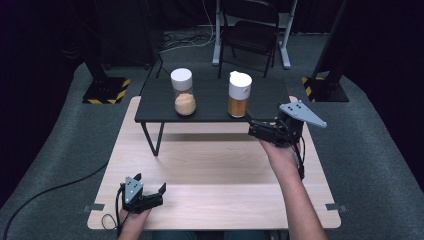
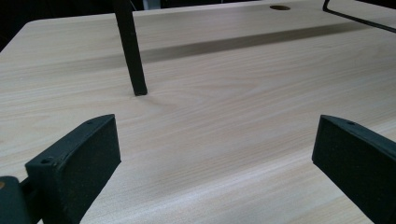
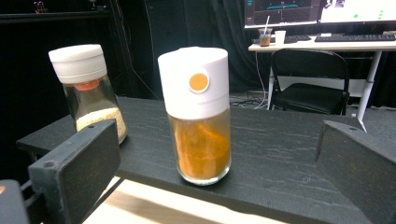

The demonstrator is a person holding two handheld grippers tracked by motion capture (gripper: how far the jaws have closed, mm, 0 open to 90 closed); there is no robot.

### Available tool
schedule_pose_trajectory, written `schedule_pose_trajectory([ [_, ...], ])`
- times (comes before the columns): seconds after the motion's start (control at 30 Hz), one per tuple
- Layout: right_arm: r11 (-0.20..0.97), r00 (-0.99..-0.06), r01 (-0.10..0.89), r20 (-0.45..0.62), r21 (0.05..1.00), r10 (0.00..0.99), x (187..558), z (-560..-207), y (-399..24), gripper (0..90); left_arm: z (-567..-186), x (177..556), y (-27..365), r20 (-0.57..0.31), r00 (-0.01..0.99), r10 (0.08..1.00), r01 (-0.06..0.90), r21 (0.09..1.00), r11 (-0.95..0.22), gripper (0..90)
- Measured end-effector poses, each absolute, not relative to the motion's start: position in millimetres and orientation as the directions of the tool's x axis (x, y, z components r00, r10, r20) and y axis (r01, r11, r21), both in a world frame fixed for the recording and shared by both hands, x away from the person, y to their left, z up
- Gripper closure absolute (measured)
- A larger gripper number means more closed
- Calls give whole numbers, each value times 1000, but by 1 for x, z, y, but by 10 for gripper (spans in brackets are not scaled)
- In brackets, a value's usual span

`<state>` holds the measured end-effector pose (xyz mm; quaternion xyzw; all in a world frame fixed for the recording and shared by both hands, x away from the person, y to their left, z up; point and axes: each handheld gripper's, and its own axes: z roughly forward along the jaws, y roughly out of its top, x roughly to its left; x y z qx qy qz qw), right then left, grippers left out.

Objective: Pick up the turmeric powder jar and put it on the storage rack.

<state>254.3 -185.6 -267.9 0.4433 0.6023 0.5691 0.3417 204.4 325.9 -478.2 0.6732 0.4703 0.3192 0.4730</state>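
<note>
Our left gripper point(image 1: 151, 191) is a black body with two black jaws, topped by a grey three-cornered plate that carries small dark screw holes. A thin black cable loops away from its back end. Seen along its own jaws, each is a blocky wedge faced with a matte, foam-like black pad, and a small round screw hole sits in its upper edge. Our right gripper point(image 1: 253, 129) is built the same: black housing, a larger-looking grey three-cornered plate dotted with holes, and a black cable trailing along the wrist. Our forearms are bare, with no sleeves showing.
</note>
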Motion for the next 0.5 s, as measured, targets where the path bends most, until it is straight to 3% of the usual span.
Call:
schedule_pose_trajectory([
  [0.5,-42,-367,178,106,983,924,239,-291,-197,0,-478,204,326,-16,352,936,330,938,-108,7],
])
